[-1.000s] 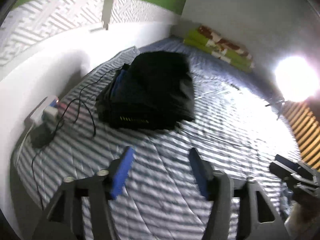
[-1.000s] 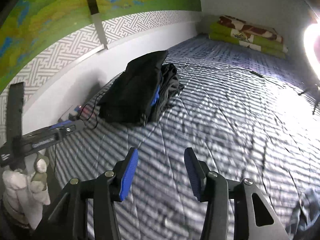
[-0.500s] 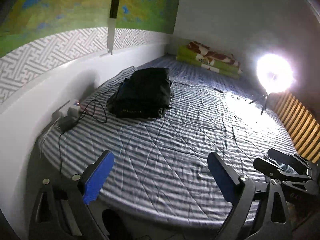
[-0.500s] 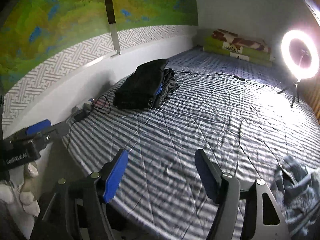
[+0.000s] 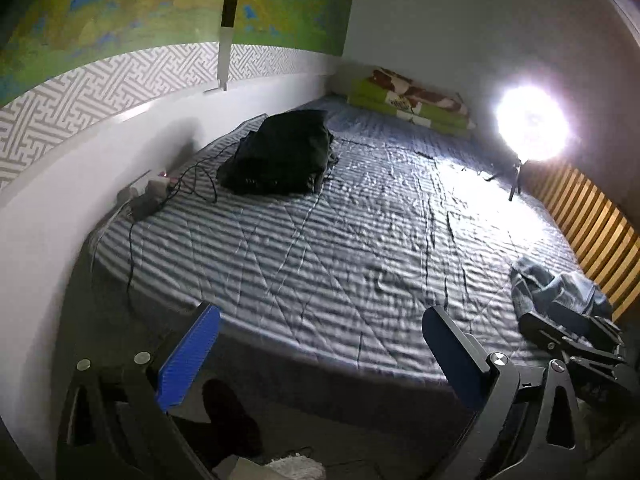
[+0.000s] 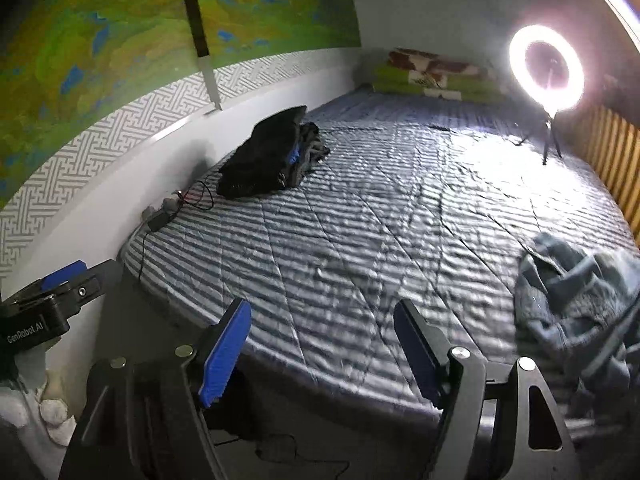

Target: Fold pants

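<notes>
A stack of folded dark pants (image 5: 280,152) (image 6: 268,156) lies at the far left of the striped bed, near the wall. A crumpled grey-blue pair of pants (image 5: 560,288) (image 6: 580,312) sits at the bed's near right edge. My left gripper (image 5: 320,344) hangs open off the bed's near edge, holding nothing. My right gripper (image 6: 324,344) is open too, empty, over the near edge and left of the crumpled pants. The right gripper (image 5: 576,340) shows at the right of the left wrist view; the left gripper (image 6: 60,284) shows at the left of the right wrist view.
A striped quilt (image 5: 360,232) covers the bed. A power strip with cables (image 5: 148,196) lies by the white wall. Folded green bedding (image 5: 408,104) rests at the far end. A lit ring light on a tripod (image 6: 546,68) stands far right, beside wooden slats (image 5: 592,224).
Both grippers have pulled back from the folded stack to the bed's near edge and opened wider. The crumpled pants have come into view at the right.
</notes>
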A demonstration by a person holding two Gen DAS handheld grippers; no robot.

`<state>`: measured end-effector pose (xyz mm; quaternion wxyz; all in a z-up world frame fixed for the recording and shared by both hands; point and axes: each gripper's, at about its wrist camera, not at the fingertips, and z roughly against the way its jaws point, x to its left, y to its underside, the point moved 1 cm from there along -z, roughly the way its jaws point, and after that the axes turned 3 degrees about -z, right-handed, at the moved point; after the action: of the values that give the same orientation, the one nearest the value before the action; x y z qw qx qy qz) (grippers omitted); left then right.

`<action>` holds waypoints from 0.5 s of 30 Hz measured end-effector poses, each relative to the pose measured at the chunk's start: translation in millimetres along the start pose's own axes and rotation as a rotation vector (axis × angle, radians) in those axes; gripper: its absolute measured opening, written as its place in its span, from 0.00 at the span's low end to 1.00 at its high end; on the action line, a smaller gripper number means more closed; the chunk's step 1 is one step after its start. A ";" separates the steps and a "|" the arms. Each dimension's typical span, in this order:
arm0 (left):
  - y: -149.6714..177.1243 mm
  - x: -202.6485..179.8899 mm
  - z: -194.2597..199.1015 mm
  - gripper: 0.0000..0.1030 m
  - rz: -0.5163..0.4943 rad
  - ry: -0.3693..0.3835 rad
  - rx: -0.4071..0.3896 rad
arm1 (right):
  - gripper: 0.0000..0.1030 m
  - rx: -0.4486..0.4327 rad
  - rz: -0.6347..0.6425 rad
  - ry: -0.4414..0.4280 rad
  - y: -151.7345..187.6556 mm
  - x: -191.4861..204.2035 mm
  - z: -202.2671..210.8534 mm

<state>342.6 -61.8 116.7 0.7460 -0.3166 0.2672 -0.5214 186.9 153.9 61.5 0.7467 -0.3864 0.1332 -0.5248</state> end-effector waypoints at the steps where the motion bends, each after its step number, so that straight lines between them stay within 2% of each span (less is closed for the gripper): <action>1: 3.0 -0.8 2.0 0.99 -0.001 -0.002 0.004 | 0.68 0.002 0.001 0.008 2.0 -2.7 2.5; 15: 5.7 -12.5 5.0 0.99 -0.025 -0.005 0.002 | 0.68 -0.030 0.027 0.046 7.3 -1.8 20.0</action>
<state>345.8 -47.5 116.6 0.7404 -0.3204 0.2609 -0.5301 203.3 165.3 69.2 0.7446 -0.3835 0.1632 -0.5214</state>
